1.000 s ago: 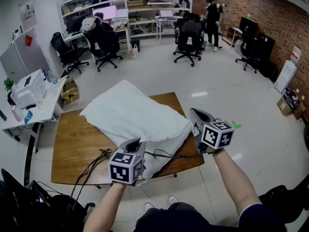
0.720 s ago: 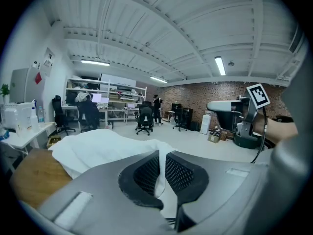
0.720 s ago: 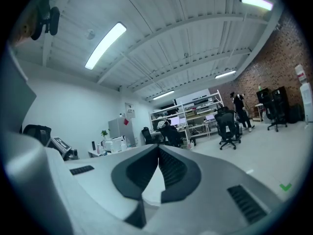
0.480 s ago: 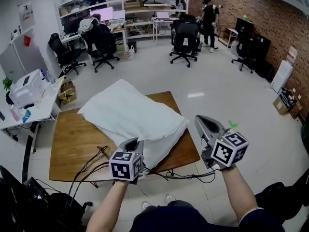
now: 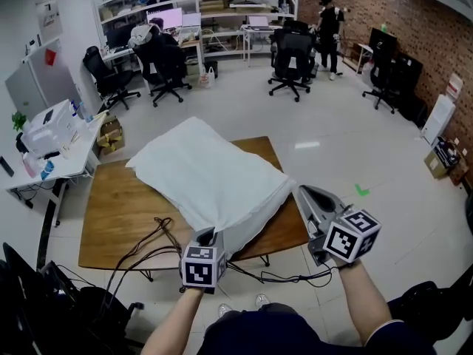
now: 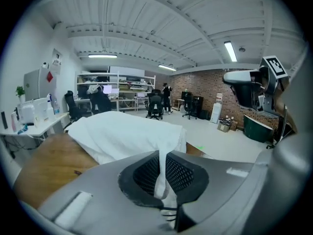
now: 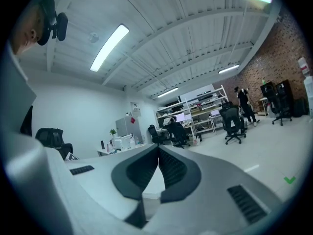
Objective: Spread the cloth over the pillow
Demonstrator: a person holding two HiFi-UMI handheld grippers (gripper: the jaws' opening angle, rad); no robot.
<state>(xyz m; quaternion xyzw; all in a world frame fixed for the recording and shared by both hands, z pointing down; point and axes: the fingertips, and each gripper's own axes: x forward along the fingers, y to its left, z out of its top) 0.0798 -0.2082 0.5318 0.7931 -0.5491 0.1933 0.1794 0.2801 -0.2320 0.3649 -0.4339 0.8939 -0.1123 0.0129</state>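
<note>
- Gripping a thin fold of the cloth (image 5: 211,176), the left gripper (image 6: 160,160) is clenched. White fabric is pinched between its dark pads and runs up out of them.
- From the head view this gripper sits at the near edge of the table (image 5: 111,213). Its marker cube covers the jaws there, so the pinch itself shows only in the left gripper view.
- The cloth lies over a long raised mound that runs diagonally across the table, from the far left toward the near right corner.
- The pillow is almost wholly covered, and only its bulk under the fabric gives it away.
- At the near right end a white mass hangs over the table edge. Whether that is bare pillow or more cloth cannot be told.
- The right gripper (image 7: 158,151) has its jaws pressed together with nothing between them. It is held off the table's right side, above the floor and apart from the cloth.
- The right gripper view looks past the jaws at desks, chairs and shelves, and the gripper's own body blocks its lower half.
- Cables (image 5: 144,246) trail over the table's near left part and drop out of sight at the edge.
- Both forearms are cut off at the bottom of the head view.
</note>
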